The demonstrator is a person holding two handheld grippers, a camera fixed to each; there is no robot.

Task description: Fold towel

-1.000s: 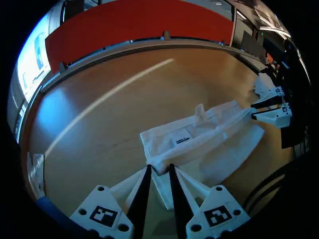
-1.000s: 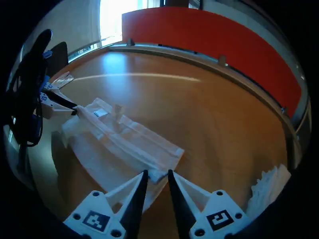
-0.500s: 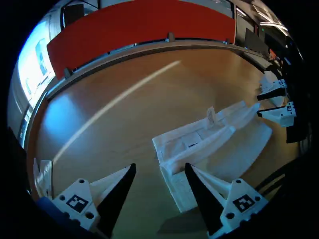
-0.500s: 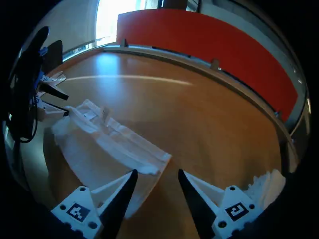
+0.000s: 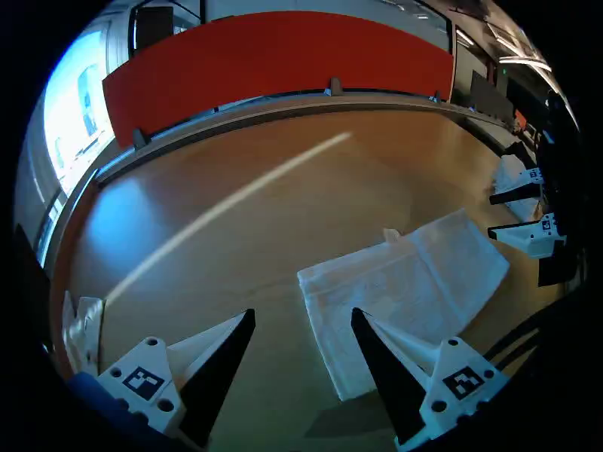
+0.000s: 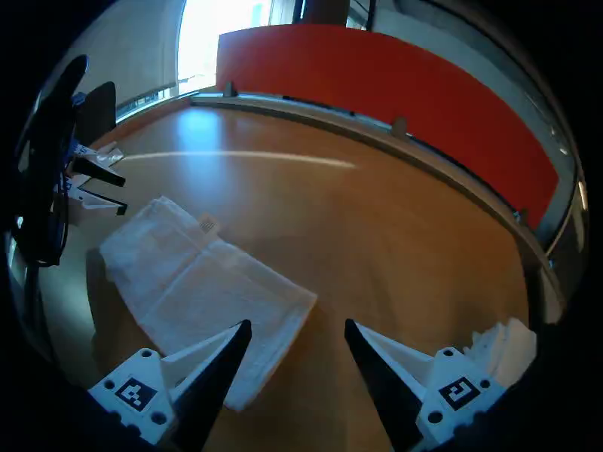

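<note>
The wooden table [image 5: 226,226] bears the towel [image 5: 399,279] toward its near edge. A second ago I held both ends pinched and lifted. Now it lies flat, so I judge this fold laid. Its long axis runs along the table from my left gripper [image 5: 301,312] to my right gripper [image 6: 296,323]. Both have let go, fingers spread wide. Its tag [image 5: 390,235] pokes toward the table's far edge.

Counter: broad orange-brown wooden counter [image 5: 301,211], glossy, crossed by a pale streak of light.
Partition: long red panel [image 5: 286,53], upright along the counter's far edge.
Window: bright window [image 6: 211,38] beyond the panel's end.
Heap: crumpled white cloth heap [image 6: 505,346] near the counter's rim.
</note>
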